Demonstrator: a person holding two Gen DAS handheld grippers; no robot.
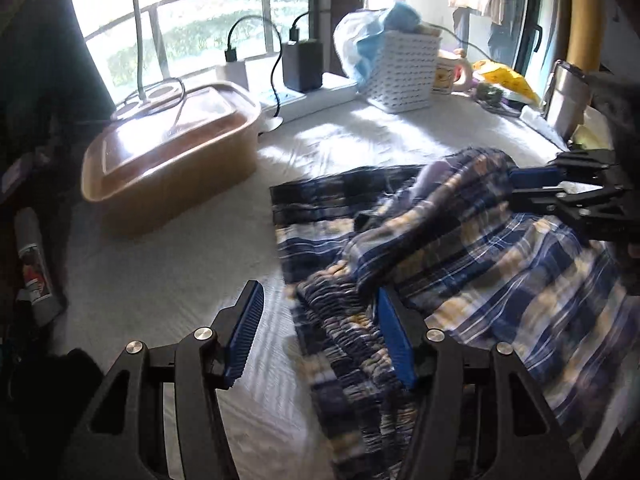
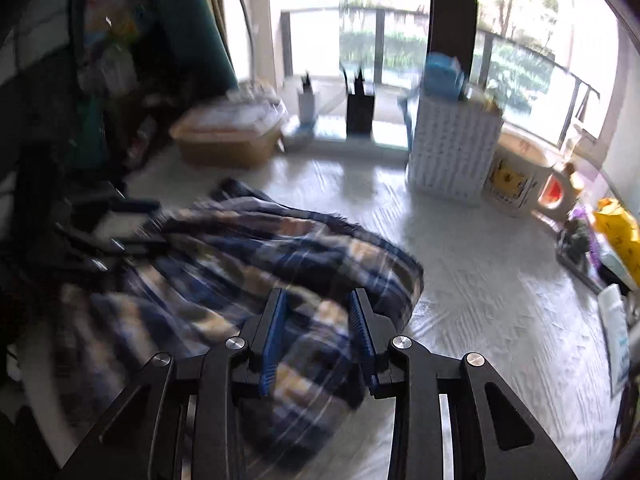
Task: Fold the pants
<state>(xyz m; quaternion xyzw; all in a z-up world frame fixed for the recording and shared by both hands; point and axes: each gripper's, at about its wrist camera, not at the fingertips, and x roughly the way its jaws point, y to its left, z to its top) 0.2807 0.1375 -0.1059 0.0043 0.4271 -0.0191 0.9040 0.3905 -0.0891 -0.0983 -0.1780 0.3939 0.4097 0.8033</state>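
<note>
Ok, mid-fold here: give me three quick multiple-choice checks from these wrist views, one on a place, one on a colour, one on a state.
1. Where is the brown lidded plastic tub relative to the plaid pants in the left wrist view?
A. left of them
B. on top of them
C. right of them

2. What colour are the pads on the left gripper?
A. red
B. blue
C. white

3. How do the pants lie?
A. hung on a rail
B. rolled into a tight tube
C. bunched and rumpled on the white cloth

Answers: 1 A, the tub sits apart on the cloth, left of the fabric. 2 B, both ribbed pads are blue. 3 C, humps and creases show in both views.
</note>
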